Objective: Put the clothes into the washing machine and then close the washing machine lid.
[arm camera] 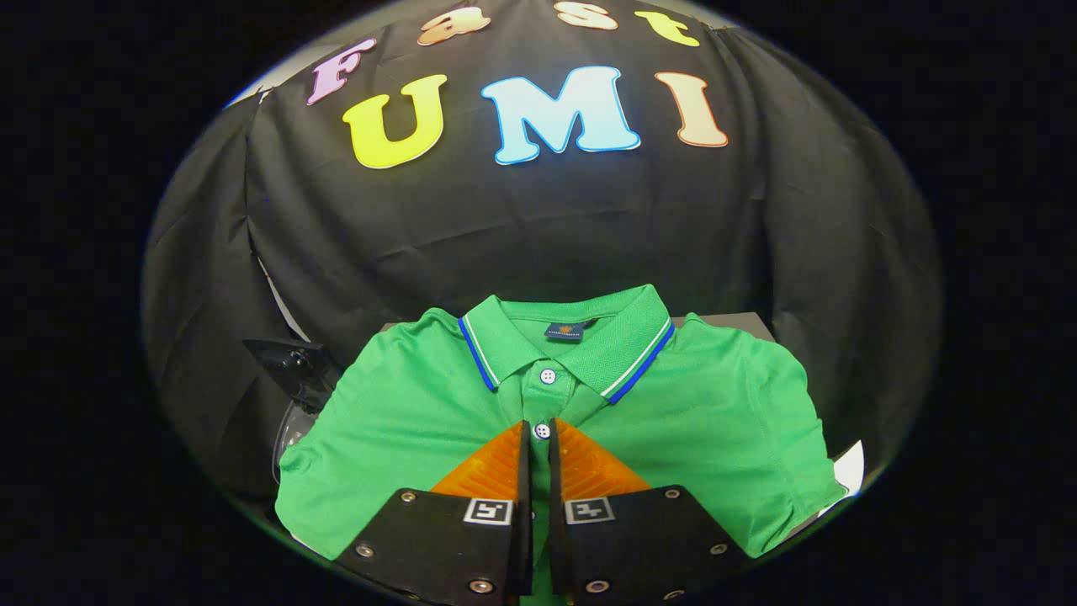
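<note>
A green polo shirt [698,421] with a blue-and-white trimmed collar [635,358] spreads out under and ahead of my fingers, collar away from me, sleeves falling off to both sides. My gripper [539,425] has its orange fingers [492,467] drawn almost together on the buttoned placket. A thin strip of green cloth and one white button [542,431] show in the slit between them, so it looks shut on the shirt. Left of the shirt, a dark see-through lid [290,366] stands tilted up, above a pale curved rim [284,442] that may belong to the washing machine.
A grey flat surface [732,321] shows behind the shirt's right shoulder. A white sheet or edge [850,467] pokes out past the right sleeve. Black cloth hangs all around at the back.
</note>
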### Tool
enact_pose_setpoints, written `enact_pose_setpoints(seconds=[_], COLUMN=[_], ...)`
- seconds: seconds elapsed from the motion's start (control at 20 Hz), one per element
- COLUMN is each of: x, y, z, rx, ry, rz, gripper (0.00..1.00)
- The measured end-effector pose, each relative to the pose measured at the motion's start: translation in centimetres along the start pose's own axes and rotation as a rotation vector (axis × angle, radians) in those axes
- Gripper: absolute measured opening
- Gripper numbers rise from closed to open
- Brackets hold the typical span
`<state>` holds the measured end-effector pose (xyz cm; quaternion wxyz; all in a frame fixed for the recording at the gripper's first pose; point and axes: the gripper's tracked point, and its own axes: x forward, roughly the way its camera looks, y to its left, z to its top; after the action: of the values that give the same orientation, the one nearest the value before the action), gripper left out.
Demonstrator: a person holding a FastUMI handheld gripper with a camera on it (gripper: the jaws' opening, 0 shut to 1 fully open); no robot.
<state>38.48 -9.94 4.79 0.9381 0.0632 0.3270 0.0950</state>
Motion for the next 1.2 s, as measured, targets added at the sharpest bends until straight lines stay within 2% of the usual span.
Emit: enact_pose_setpoints(seconds=[0.05,0.15,0.4,0.6,0.8,1.2], x=[-0.1,-0.4,-2.6,-4.1,-5.5,-7.4], y=[0.2,0.6,2.6,4.4,7.8,15.5], z=[0.0,0.1,1.8,3.1,4.2,6.0], rx=[-0.001,0.006,0.108,0.136,0.160,0.112], ry=[0.007,0.006,-0.045,-0.086,-0.116,-0.168], rz=[0.007,0.009,0.077,0.091,0.140,0.201], gripper=[0.02,0.00,0.00,0.00,0.00,0.00])
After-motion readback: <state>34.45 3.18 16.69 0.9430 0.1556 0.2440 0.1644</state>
